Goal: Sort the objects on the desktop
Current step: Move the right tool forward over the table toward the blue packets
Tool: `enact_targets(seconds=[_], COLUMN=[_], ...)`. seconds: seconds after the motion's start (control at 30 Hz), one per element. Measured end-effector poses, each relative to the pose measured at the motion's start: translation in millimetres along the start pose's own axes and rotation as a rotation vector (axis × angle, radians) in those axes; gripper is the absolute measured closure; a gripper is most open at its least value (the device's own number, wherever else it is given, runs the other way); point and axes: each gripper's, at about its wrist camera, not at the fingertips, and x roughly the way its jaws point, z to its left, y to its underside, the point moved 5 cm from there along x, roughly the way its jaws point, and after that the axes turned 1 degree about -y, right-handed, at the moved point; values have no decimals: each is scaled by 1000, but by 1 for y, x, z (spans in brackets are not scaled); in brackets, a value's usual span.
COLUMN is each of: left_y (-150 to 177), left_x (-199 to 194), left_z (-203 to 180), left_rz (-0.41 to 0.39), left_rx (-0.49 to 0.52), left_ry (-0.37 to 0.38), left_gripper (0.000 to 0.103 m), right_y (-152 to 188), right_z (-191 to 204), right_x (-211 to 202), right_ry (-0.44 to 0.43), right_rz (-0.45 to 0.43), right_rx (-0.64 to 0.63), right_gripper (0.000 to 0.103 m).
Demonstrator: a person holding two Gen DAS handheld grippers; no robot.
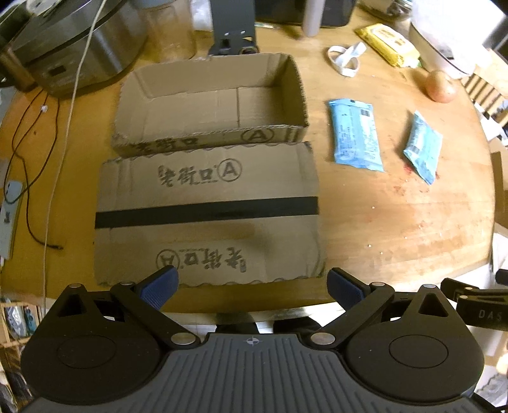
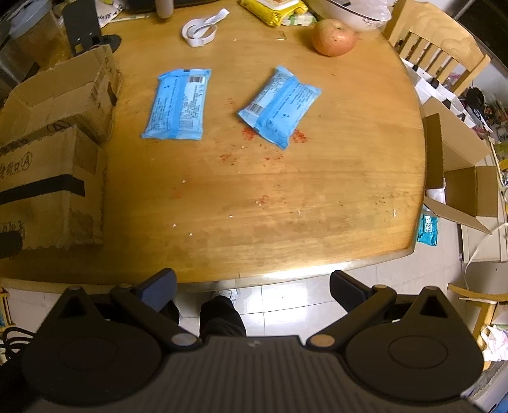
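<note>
Across the counter: round light wooden counter (image 2: 285, 197), reddish smears and pale crumbs mid-surface.
Left hand-held gripper: left hand-held gripper (image 1: 252, 284) at bottom centre of left wrist view, blue-padded fingers (image 1: 160, 287) spread wide, released, nothing between them, near counter edge just below the upside-down box.
Right hand-held gripper: right hand-held gripper (image 2: 253, 286) at bottom centre of right wrist view, fingers spread wide, released, empty, over counter's near edge and tiled floor.
Open box: open-top brown cardboard box with circled A print (image 1: 209, 101), upper centre of left wrist view, looks empty inside.
Upside-down box: brown cardboard box, bottom side up, black tape strip across it (image 1: 206, 216), centre of left wrist view, touching the open box's near wall.
Blue packets: flat light-blue plastic packet with printed text (image 2: 177, 104), upper centre-left of right wrist view, lying flat just right of the open box; second light-blue plastic packet, lying at an angle (image 2: 279, 106), upper centre, near the first, apart from it, red smears at its lower end.
Other items: reddish-yellow apple (image 2: 333, 38) top right of centre; white strap loop (image 2: 201, 30) top centre; yellow wipes pack (image 2: 273, 8) top edge; silver rice cooker (image 1: 73, 44) upper left of left wrist view.
Person: dark trouser leg and white shoe (image 2: 222, 314) below counter edge, bottom centre.
</note>
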Motion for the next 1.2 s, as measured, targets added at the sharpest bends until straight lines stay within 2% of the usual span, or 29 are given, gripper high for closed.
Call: enact_targets(seconds=[0.53,1.2], left_y=[-11,-20], left_x=[2,6], left_z=[-45,-83], left_rz=[-12,-12], left_rx=[136,209], left_ry=[25,45], left_gripper=[0,0], right_y=[7,16], right_z=[-29,-64], right_x=[-4,-4], right_ry=[14,36], right_rz=[-17,-17], right_rx=[96,169], right_gripper=[0,0])
